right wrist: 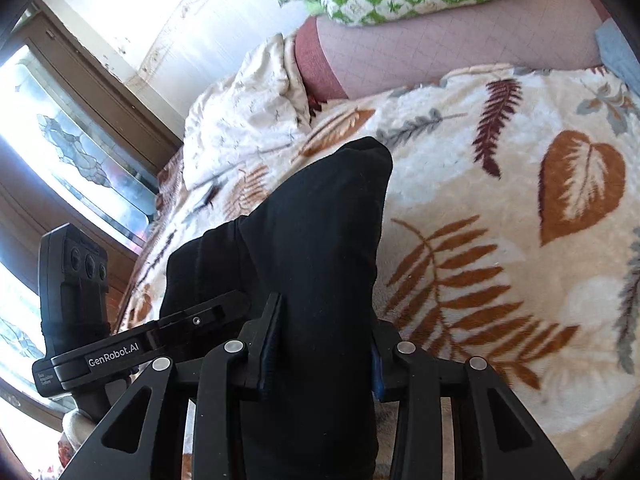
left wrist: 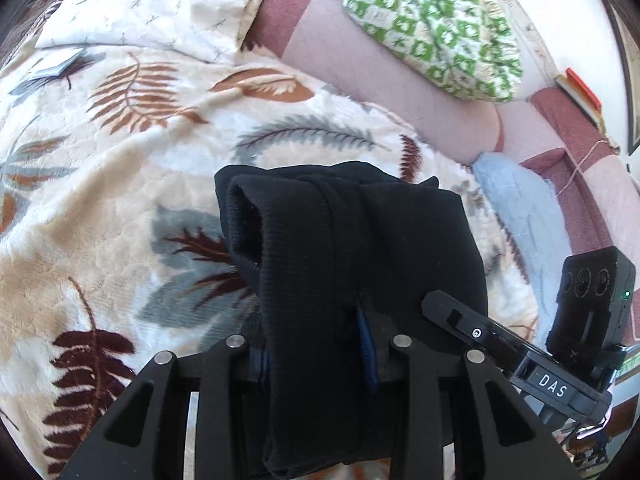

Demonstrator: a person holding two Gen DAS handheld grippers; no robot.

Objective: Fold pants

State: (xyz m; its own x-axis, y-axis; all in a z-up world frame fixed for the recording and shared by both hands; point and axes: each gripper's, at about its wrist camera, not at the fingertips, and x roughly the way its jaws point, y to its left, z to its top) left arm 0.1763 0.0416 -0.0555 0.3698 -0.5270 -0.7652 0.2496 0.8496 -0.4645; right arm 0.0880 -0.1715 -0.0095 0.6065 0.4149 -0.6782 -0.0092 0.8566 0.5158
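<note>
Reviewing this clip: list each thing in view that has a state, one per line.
Left gripper: shut on the black knit pants.
Right gripper: shut on the same pants.
Black knit pants: bunched, lifted off the cream leaf-print fleece blanket.
Green-and-white patterned quilt: crumpled on the pink headboard cushion.

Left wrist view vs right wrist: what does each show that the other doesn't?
Left wrist only: the pants' ribbed cuff opening, a light blue cloth by the sofa, books at far right, and the right gripper from the side.

Right wrist only: a stained-glass window at left, and the left gripper from the side.

Both: black pants clamped in that view's own gripper, the leaf-print blanket, the green patterned cushion and the pink sofa.
</note>
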